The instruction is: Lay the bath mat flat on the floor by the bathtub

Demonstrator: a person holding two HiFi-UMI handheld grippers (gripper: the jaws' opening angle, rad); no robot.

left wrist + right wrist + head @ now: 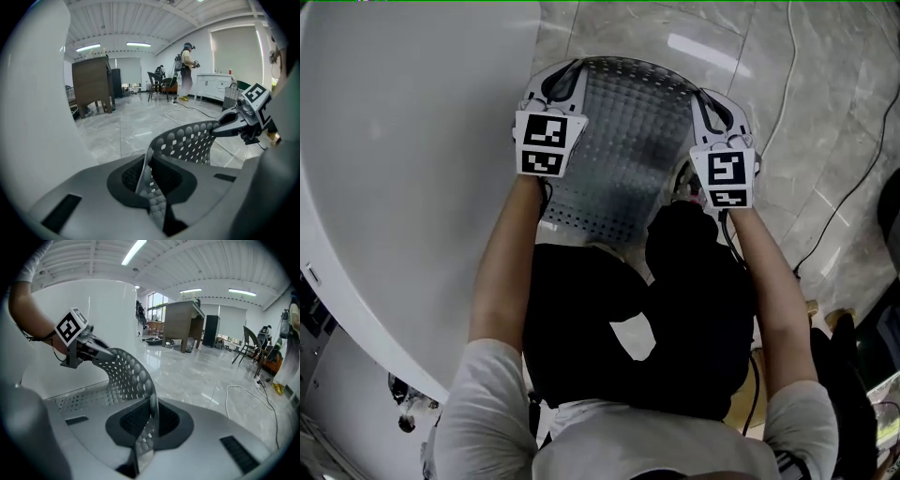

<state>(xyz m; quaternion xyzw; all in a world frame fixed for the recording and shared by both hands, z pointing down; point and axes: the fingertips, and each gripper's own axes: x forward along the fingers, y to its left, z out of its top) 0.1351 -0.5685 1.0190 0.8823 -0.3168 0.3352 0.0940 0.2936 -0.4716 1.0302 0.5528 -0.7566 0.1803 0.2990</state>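
Jaws of left gripper, right gripper clamp bath mat edge.

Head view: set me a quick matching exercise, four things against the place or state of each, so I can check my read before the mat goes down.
Things:
1 bath mat
2 bathtub
3 left gripper
4 white cable

Places or states:
a white, fills the picture's left
b shut on a mat corner
c held curved, not yet flat
d lies on the marble floor, at the right

Pairs: 1-c, 2-a, 3-b, 4-d
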